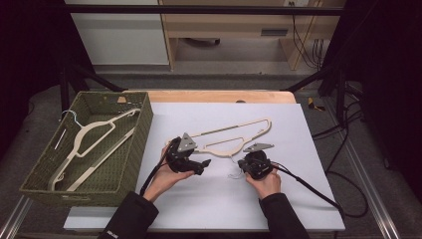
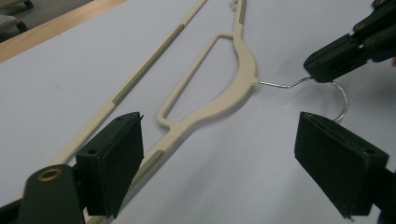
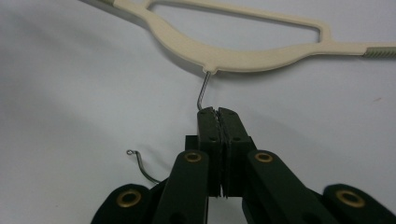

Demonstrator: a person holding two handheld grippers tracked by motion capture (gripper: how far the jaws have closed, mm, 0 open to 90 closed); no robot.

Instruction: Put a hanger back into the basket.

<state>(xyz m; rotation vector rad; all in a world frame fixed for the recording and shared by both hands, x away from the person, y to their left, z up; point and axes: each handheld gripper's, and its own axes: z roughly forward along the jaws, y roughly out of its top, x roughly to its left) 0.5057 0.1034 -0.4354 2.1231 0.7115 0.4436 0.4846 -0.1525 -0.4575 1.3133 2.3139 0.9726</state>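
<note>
Two cream hangers noted. At far left, woven green basket [image 1: 142, 124] on the table edge, holding one cream plastic hanger [image 1: 92, 144] with a blue-tinted hook. Next, left gripper [image 1: 199, 164] over the white table mat [image 1: 298, 199], jaws spread wide with nothing between the pads; its own view puts the shoulder of the second cream hanger [image 2: 233, 93] just ahead of them. Second hanger flat on the mat, mid-table, bar toward the far edge. Rightmost, right gripper [image 3: 217, 112], jaws pressed together on the wire hook [image 3: 203, 91] just below the hanger neck; hook end [image 3: 140, 163] curling out beside the gripper.
</note>
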